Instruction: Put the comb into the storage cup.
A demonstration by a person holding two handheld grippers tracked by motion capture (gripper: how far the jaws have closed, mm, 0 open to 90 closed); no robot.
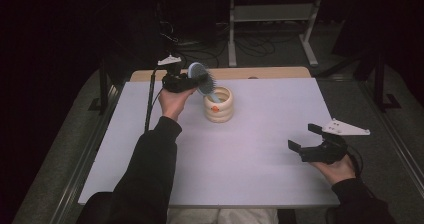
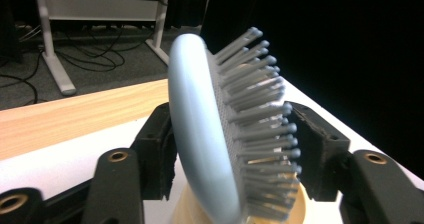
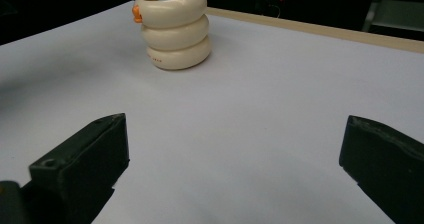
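A light blue hairbrush with grey bristles stands tilted, its handle down inside a cream ringed cup at the back middle of the white table. My left gripper is shut on the brush head. In the left gripper view the brush sits between the two jaws, its back against one and its bristles against the other, with the cup rim below. My right gripper rests open near the table's right front. The right gripper view looks between its spread jaws toward the cup.
A wooden strip runs along the table's far edge. Beyond it on the dark floor are a white metal frame and loose cables. Bare white tabletop lies between the cup and the right gripper.
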